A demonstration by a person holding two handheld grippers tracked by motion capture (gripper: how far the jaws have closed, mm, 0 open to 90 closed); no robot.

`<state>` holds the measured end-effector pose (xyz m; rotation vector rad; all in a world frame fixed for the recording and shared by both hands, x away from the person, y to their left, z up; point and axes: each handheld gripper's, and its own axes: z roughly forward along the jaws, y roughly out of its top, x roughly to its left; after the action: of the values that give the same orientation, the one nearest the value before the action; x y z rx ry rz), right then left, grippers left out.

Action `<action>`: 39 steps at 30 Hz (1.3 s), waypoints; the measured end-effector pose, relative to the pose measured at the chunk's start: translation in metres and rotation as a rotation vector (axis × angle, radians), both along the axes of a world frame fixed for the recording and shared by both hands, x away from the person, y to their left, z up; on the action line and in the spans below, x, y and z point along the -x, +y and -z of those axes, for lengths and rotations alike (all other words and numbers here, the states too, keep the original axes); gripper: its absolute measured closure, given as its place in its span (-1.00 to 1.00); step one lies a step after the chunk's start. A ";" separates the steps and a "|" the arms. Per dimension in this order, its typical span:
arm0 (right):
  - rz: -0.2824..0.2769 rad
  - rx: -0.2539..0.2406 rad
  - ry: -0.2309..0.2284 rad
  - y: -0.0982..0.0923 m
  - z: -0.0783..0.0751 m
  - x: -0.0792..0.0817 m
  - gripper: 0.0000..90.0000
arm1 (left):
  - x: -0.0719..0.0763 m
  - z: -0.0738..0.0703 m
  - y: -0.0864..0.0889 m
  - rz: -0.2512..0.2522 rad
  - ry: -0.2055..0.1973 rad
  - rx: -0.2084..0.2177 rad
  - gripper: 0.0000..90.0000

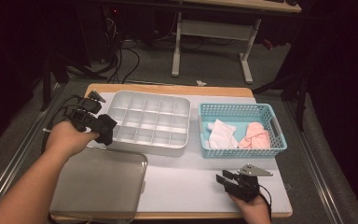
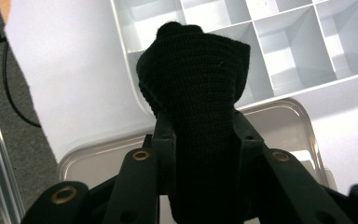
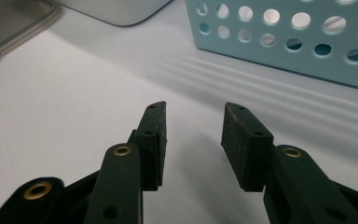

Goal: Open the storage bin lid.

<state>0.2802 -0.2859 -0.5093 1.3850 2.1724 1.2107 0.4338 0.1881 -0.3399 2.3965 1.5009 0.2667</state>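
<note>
A black knitted sock (image 2: pixel 196 93) sits clamped between the jaws of my left gripper (image 2: pixel 204 122), bulging out past the tips. In the high view that left gripper (image 1: pixel 101 130) hangs with the black sock (image 1: pixel 105 130) at the left end of the white divided tray (image 1: pixel 175 142). The same tray (image 2: pixel 121 32) lies under the sock in the left gripper view. My right gripper (image 1: pixel 223 179) rests low near the table's front right, open, with nothing between its pads (image 3: pixel 244 142). The right gripper (image 3: pixel 193 121) faces the teal basket (image 3: pixel 279 56).
The teal perforated basket (image 1: pixel 279 135) at the right holds a white cloth (image 1: pixel 221 134) and a pink cloth (image 1: pixel 256 136). A flat metal lid (image 1: pixel 100 179) lies at the front left. A white mat (image 1: pixel 186 179) covers the wooden table. Desk legs and cables stand beyond the far edge.
</note>
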 end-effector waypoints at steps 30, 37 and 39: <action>0.006 -0.002 0.005 0.000 0.000 0.000 0.35 | -0.033 -0.017 -0.019 -0.008 0.059 -0.068 0.52; 0.006 0.000 0.006 0.000 0.000 0.000 0.35 | -0.047 0.006 -0.025 -0.013 0.093 -0.082 0.53; 0.005 0.001 0.005 0.000 0.000 0.000 0.35 | -0.051 0.010 -0.024 -0.017 0.098 -0.088 0.53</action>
<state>0.2805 -0.2854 -0.5097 1.3938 2.1719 1.2048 0.4848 0.1636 -0.3502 2.4997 1.5840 0.2266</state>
